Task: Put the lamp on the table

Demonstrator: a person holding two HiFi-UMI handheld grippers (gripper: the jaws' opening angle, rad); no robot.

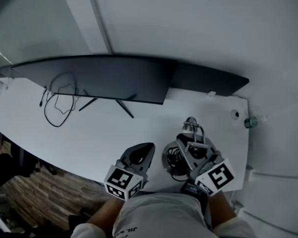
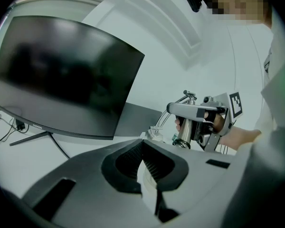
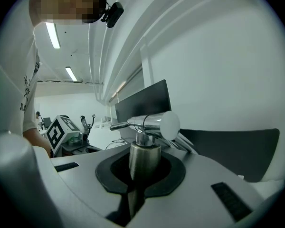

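The right gripper sits right of centre at the bottom of the head view. Its jaws are clamped on the upright stem of the chrome metal lamp. In the right gripper view the stem stands between the dark pads, with the lamp's horizontal cylindrical head just above them. The lamp's round base, with a coiled dark cord on it, lies over the near edge of the white worktop. Whether the base touches the surface I cannot tell.

The left gripper is just left of the lamp and apart from it. Its jaws are closed together, and its own view shows the ribbed pads meeting at the tip with nothing between them. In the right half of that view the lamp is held by the right gripper.

A wide curved dark monitor on thin legs stands across the upper part of the head view. A looped black cable lies on the worktop at its left end.
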